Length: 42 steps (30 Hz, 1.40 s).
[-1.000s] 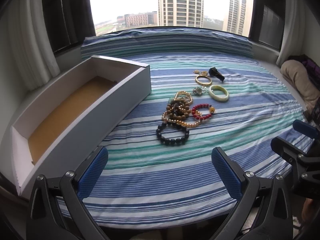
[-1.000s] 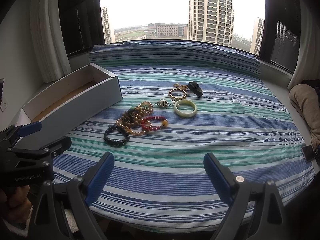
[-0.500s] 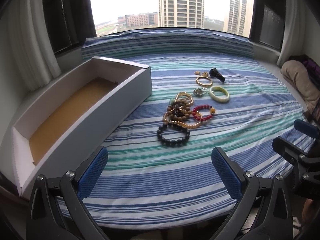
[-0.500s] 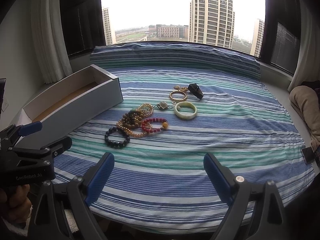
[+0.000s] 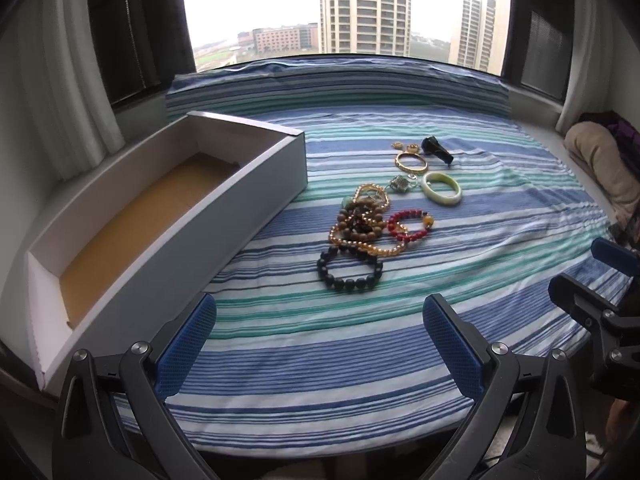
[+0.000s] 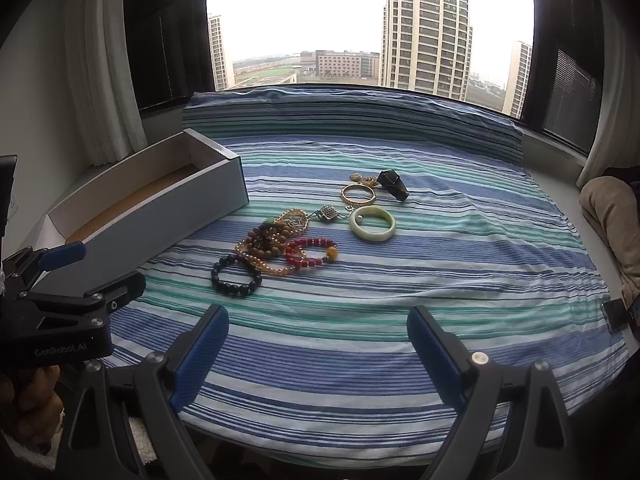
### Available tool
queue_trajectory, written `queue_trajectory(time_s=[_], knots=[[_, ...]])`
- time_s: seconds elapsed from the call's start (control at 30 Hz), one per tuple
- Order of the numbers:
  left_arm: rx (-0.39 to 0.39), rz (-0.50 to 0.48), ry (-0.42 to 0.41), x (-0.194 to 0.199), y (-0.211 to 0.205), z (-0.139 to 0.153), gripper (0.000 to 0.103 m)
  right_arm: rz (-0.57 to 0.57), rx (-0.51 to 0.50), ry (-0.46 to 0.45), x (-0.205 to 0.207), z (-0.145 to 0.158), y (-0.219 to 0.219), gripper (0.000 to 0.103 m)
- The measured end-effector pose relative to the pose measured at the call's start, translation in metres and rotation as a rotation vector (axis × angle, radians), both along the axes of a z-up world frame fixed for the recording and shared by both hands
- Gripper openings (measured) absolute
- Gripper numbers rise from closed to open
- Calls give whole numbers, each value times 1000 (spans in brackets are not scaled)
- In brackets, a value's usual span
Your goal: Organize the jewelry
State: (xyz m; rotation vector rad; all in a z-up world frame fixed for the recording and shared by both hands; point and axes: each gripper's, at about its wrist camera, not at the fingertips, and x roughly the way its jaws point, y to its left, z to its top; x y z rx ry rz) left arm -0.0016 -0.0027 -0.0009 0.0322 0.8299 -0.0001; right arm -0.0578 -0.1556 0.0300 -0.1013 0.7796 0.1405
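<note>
Striped bedspread [image 5: 360,360] beneath a wide window [image 5: 340,4], white curtain [image 5: 68,80] beside.

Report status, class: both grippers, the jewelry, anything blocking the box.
Left gripper open, empty. Right gripper open, empty. Jewelry pile loose on striped cloth; box holds none. Nothing in the way.

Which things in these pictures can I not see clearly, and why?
- Box floor, right wrist view: its near wall hides most of it.
- Tangled bead bracelets, both views: overlapping, so the count is unclear.
- Small gold pieces, both views: too small to identify.
- Black object, both views: too small to identify.
</note>
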Motion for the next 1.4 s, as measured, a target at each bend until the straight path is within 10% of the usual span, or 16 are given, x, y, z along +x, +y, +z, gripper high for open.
queue_trajectory(time_s=[1.4], knots=[[-34, 0, 59, 6, 4, -13, 103, 7, 37, 22, 2, -6, -2, 93]])
